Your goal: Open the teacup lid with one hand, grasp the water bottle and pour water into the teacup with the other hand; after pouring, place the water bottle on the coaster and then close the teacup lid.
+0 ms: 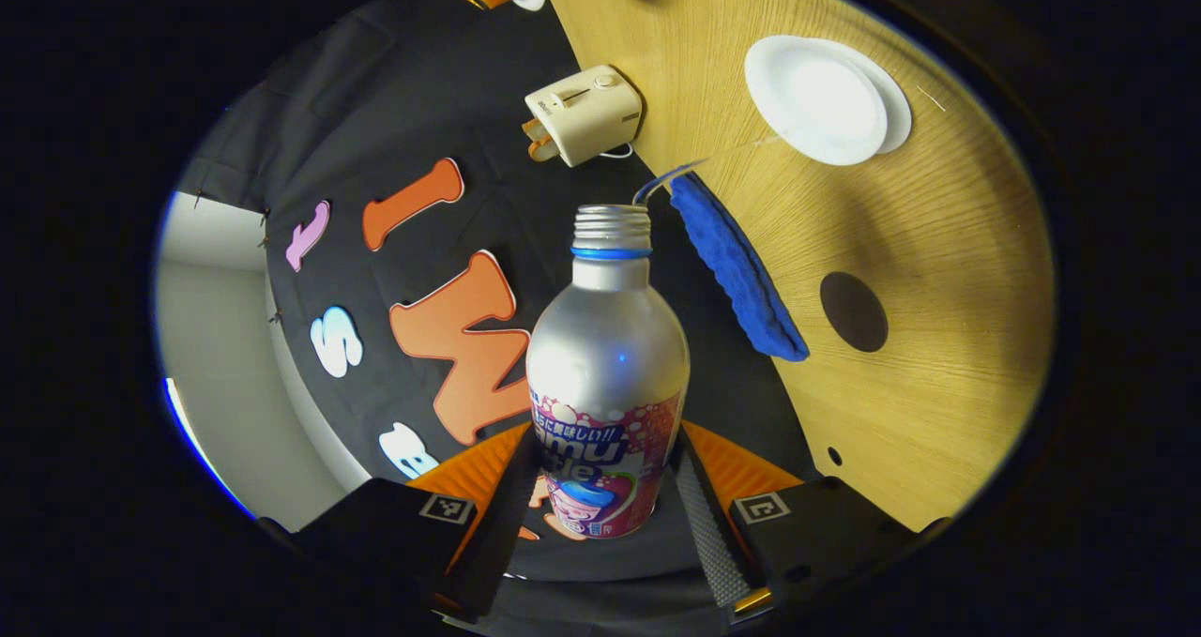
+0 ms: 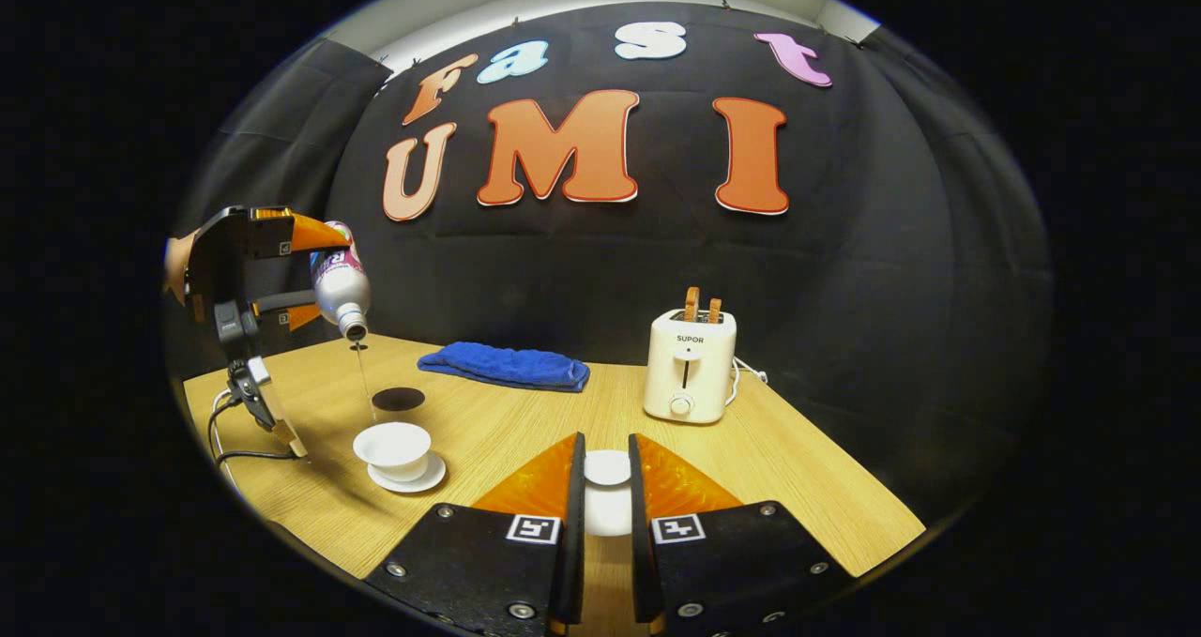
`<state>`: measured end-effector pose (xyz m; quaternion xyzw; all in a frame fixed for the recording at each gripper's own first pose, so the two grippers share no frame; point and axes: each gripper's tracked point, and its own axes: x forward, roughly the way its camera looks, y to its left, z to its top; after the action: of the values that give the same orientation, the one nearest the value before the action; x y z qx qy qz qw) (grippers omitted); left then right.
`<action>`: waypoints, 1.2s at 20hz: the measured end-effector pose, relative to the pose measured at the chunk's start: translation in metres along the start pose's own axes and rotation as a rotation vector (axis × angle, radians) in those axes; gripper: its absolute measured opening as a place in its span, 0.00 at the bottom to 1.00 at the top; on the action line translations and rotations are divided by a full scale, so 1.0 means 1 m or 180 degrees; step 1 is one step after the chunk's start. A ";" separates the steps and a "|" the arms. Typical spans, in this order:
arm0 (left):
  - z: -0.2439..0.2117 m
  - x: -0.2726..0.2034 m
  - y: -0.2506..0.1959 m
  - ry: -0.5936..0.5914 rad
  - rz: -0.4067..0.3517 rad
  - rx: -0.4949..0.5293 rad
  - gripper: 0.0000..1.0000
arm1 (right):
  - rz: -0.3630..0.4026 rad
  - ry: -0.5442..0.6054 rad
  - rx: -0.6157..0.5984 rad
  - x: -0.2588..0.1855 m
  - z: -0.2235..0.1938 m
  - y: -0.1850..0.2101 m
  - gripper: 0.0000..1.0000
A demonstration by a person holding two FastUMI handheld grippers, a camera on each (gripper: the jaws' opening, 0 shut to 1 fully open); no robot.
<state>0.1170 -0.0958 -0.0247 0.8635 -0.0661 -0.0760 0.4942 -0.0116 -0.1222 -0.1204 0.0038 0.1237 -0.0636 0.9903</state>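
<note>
Water bottle [image 1: 606, 374], tipped in my left gripper [image 1: 600, 496], streams into the teacup [image 2: 392, 447]; my right gripper [image 2: 607, 501] clamps the lid [image 2: 608, 468].

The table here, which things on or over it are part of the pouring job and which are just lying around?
In use:
- water bottle, tipped in the left gripper, pouring
- teacup on its saucer
- teacup lid, held in the right gripper
- dark round coaster

Lying about:
- blue towel
- toaster with toast in its slots
</note>
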 end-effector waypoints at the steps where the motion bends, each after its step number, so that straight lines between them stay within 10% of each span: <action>1: 0.000 0.001 0.003 -0.0002 0.0033 0.0023 0.86 | 0.0003 0.0005 -0.0005 0.001 -0.001 0.000 0.21; 24: 0.036 0.004 -0.022 -0.0247 0.0190 0.0240 0.82 | 0.0200 0.0021 -0.0057 0.007 -0.002 0.033 0.21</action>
<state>0.1144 -0.1162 -0.0619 0.8755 -0.1138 -0.0920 0.4605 -0.0013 -0.0907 -0.1241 -0.0010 0.1273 -0.0313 0.9914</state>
